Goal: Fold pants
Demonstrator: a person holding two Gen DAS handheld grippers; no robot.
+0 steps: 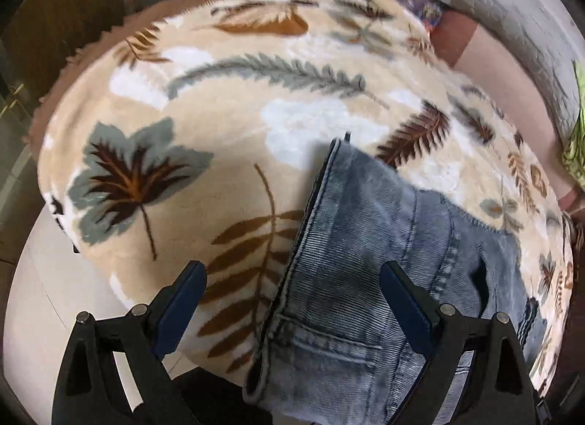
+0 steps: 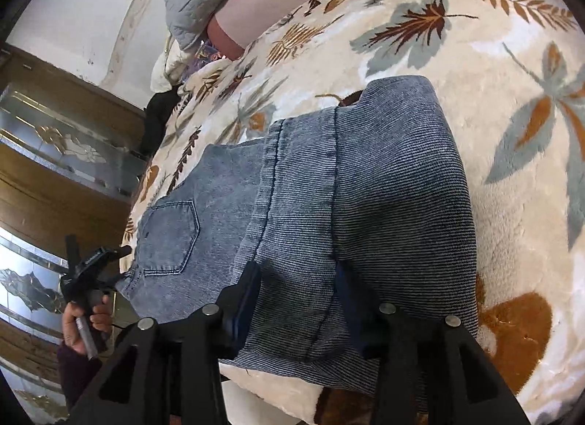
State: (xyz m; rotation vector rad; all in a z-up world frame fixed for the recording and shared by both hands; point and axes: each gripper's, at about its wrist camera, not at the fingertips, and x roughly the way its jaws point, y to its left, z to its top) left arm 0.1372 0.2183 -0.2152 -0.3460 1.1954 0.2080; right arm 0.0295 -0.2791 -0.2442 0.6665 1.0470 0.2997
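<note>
Blue denim pants (image 1: 369, 242) lie folded on a leaf-patterned blanket (image 1: 204, 125). In the right wrist view the pants (image 2: 347, 183) show a back pocket (image 2: 170, 238) at the left and a folded-over leg on top. My left gripper (image 1: 292, 275) is open just above the waistband edge, holding nothing. My right gripper (image 2: 298, 278) is open, its fingers straddling the near edge of the folded denim without pinching it. The left gripper also shows in the right wrist view (image 2: 91, 267), in the person's hand beside the bed edge.
The blanket (image 2: 493, 103) covers a bed. A grey quilted pillow (image 1: 504, 15) and pink sheet (image 1: 504, 70) lie at the head. Wooden cabinets with glass panels (image 2: 65, 154) stand beside the bed. White floor (image 1: 47, 271) lies past the bed edge.
</note>
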